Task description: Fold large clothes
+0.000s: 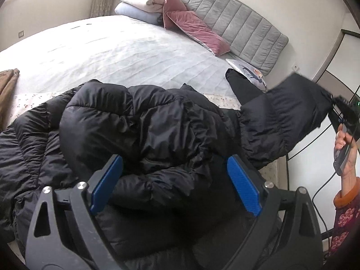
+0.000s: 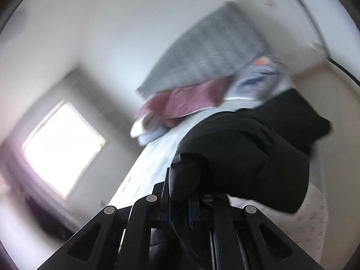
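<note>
A black puffer jacket (image 1: 139, 123) lies bunched on the near side of the bed (image 1: 112, 51). My left gripper (image 1: 175, 180) hovers just over it, its blue pads (image 1: 244, 184) wide apart with jacket fabric below them, open. At the far right, my right gripper (image 1: 337, 103) has one sleeve (image 1: 288, 117) lifted off the bed, held up by a hand (image 1: 346, 155). In the blurred, tilted right wrist view, the right gripper (image 2: 191, 204) is shut on the black sleeve (image 2: 243, 157), which drapes over and hides its fingertips.
Pink pillows (image 1: 191, 29) and folded white and pale blue bedding (image 1: 139, 6) lie against the grey padded headboard (image 1: 236, 24). A printed cushion (image 1: 249, 72) sits at the bed's right edge. A brown cloth (image 1: 7, 90) hangs at the left. Cables (image 1: 319, 191) trail at the right.
</note>
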Available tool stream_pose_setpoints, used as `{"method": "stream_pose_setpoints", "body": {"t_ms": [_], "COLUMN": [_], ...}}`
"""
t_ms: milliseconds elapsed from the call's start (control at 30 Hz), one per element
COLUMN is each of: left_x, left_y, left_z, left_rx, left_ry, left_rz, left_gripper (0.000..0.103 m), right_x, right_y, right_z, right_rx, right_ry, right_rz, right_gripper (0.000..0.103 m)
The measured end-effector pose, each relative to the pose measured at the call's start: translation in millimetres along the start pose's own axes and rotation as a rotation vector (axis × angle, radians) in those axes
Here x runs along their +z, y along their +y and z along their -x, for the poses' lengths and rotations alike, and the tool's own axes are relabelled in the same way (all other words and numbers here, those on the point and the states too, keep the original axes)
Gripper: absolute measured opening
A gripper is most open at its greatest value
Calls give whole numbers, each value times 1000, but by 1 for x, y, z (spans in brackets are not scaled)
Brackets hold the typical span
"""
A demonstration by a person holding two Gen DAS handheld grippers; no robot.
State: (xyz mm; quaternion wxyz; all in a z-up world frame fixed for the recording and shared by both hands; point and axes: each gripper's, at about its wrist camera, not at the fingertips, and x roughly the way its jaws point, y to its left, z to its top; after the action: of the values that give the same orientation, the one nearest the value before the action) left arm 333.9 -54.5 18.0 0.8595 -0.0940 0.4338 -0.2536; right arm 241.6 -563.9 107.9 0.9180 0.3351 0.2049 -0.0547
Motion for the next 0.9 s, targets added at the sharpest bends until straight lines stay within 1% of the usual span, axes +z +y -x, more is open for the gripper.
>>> {"method": "stream_pose_setpoints", "body": {"t_ms": [100, 167, 267, 333, 367, 400, 433, 467, 500, 533, 567, 600, 633, 667, 733, 800, 867, 900], "left_x": [-1, -1, -1, -2, -2, -3, -4, -5, -6, -6, -7, -7, -7, -6, -4, -3, -4, -5], "left_y": [8, 16, 33, 46, 53, 61, 69, 74, 80, 86, 91, 96, 100, 104, 108, 106, 101, 97], "left_z": [10, 18, 29, 36, 39, 42, 45, 47, 49, 51, 53, 55, 55, 56, 55, 54, 51, 49], "left_rx": [18, 33, 47, 50, 51, 53, 57, 62, 69, 75, 79, 83, 83, 83, 76, 58, 44, 41], "left_ry": [-9, -16, -32, -43, -46, -47, -47, -47, -48, -50, -52, -55, -57, -58, -63, -68, -64, -61], "left_rz": [0, 8, 40, 70, 86, 103, 118, 127, 137, 143, 147, 154, 159, 168, 186, 189, 175, 162], "left_gripper": [94, 94, 94, 94, 94, 94, 94, 94, 94, 94, 94, 94, 94, 94, 94, 94, 94, 94], "right_x": [-21, -41, -86, -113, -135, -150, -170, -184, -202, -217, -225, -233, -238, -239, -228, -221, -208, -207], "right_y": [63, 102, 168, 197, 216, 226, 238, 245, 253, 260, 263, 268, 272, 273, 274, 274, 275, 277], "right_z": [-17, -31, -56, -71, -83, -93, -106, -116, -126, -132, -138, -137, -134, -134, -142, -149, -158, -161], "right_rx": [66, 102, 158, 181, 191, 200, 216, 239, 263, 275, 285, 295, 305, 314, 348, 376, 378, 363], "right_ry": [62, 108, 197, 257, 307, 350, 424, 496, 587, 656, 694, 710, 715, 717, 734, 750, 758, 770], "right_rz": [106, 176, 292, 348, 388, 414, 443, 458, 473, 495, 521, 543, 560, 566, 554, 524, 502, 507], "right_gripper": [9, 9, 9, 9, 11, 12, 17, 25, 28, 37, 45, 50, 59, 65, 69, 70, 71, 72]}}
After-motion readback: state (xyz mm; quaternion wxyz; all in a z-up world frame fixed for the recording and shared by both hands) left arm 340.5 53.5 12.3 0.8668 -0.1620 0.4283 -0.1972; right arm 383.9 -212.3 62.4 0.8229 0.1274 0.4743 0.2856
